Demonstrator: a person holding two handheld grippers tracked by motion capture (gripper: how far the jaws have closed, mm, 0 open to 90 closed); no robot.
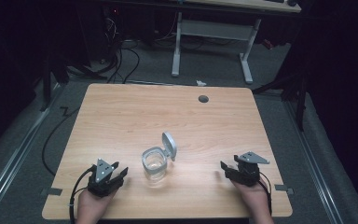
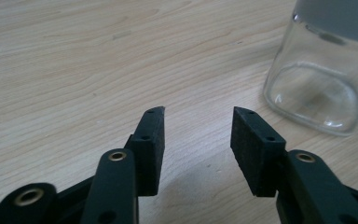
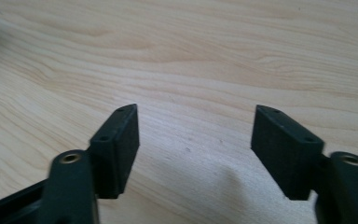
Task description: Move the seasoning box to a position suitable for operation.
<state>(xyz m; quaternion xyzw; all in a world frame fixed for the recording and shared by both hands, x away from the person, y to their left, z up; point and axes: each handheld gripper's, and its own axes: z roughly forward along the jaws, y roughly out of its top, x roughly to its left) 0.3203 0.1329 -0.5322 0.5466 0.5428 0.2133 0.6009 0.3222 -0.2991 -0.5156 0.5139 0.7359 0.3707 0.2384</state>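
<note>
Between the two grippers stood a clear jar (image 1: 154,164), its lid (image 1: 169,145) flipped up. Left gripper (image 1: 120,173) and right gripper (image 1: 224,169) both gaped open, holding nothing, apart from the jar.

One clear glass jar (image 1: 154,164) with one hinged grey lid (image 1: 169,145) stands on one wooden table (image 1: 121,121), flanked by two handheld grippers, the left gripper (image 1: 119,170) and the right gripper (image 1: 224,169).

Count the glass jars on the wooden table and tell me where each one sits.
1. The clear square glass jar with its grey hinged lid flipped open stands near the front middle of the light wooden table, between the left hand-held gripper and the right hand-held gripper.
</note>
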